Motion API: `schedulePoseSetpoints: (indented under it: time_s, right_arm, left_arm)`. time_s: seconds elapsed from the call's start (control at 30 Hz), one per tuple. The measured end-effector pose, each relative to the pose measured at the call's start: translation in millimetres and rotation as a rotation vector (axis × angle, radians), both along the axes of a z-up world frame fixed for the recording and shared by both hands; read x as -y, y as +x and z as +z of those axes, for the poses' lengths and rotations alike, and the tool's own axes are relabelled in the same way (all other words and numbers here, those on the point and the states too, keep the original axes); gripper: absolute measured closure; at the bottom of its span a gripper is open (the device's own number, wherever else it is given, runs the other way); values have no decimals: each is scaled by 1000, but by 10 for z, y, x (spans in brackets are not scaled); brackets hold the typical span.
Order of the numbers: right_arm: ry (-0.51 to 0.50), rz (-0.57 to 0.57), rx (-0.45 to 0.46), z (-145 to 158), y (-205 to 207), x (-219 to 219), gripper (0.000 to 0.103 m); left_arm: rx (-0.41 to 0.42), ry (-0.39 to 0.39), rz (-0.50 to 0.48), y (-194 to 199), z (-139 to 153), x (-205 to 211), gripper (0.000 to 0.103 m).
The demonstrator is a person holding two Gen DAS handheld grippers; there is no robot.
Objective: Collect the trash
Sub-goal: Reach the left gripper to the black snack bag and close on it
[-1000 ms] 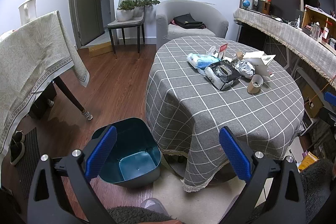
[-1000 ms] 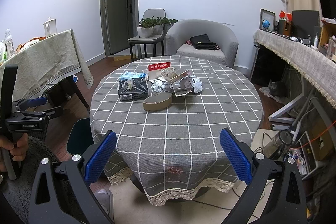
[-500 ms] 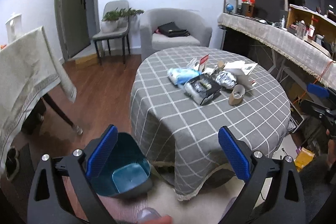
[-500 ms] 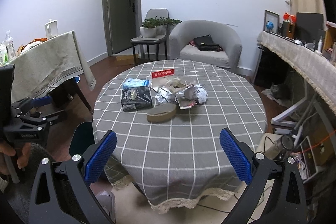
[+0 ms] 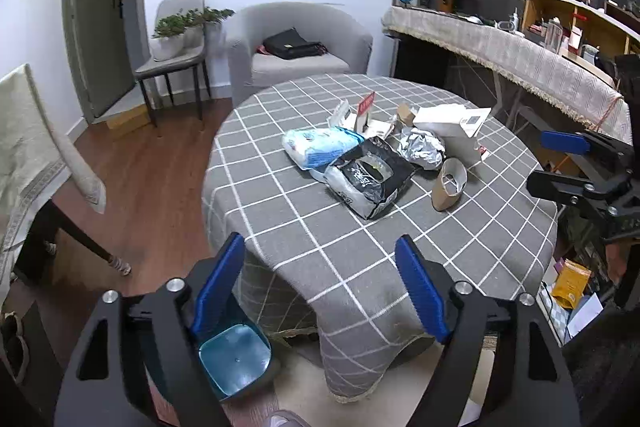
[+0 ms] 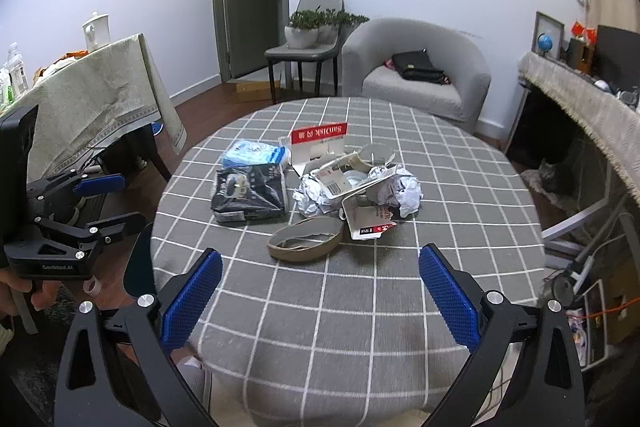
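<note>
A pile of trash lies on the round grey checked table [image 5: 320, 227] [image 6: 360, 307]: a black packet [image 5: 370, 181] [image 6: 250, 193], a blue-white wipes pack [image 5: 320, 145] [image 6: 256, 153], crumpled foil [image 5: 424, 147] [image 6: 316, 195], a brown tape ring [image 5: 450, 183] [image 6: 306, 243], torn white card and a red-labelled card [image 6: 320, 135]. A teal bin [image 5: 234, 359] stands on the floor by the table's left edge. My left gripper [image 5: 320, 291] is open and empty above the table edge. My right gripper [image 6: 320, 299] is open and empty, short of the tape ring.
A grey armchair [image 6: 416, 75] with a black bag and a chair with a plant [image 6: 316, 27] stand behind the table. A cloth-covered table [image 6: 92, 91] is at the left. A long covered counter [image 5: 500, 55] runs along the right.
Both grippers have moved closer to the table and the trash pile. The left one swung right and over the table edge, so the bin now sits under its left finger.
</note>
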State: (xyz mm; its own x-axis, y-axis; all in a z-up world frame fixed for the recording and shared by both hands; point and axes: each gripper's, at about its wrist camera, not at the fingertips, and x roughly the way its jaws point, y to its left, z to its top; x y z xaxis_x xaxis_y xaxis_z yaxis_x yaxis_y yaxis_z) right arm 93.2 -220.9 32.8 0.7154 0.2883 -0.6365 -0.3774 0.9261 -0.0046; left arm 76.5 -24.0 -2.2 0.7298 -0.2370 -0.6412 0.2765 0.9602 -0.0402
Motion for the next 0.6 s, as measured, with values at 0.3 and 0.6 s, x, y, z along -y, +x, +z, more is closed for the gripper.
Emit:
schedulePoseSetpoints:
  time_s: [0.3, 0.6]
  right_arm:
    - [20, 54, -33, -48, 245, -22, 4]
    - [11, 78, -47, -67, 383, -76, 4]
  left_arm:
    - [-22, -28, -78, 323, -110, 194, 17]
    - [-38, -8, -110, 619, -216, 374, 17]
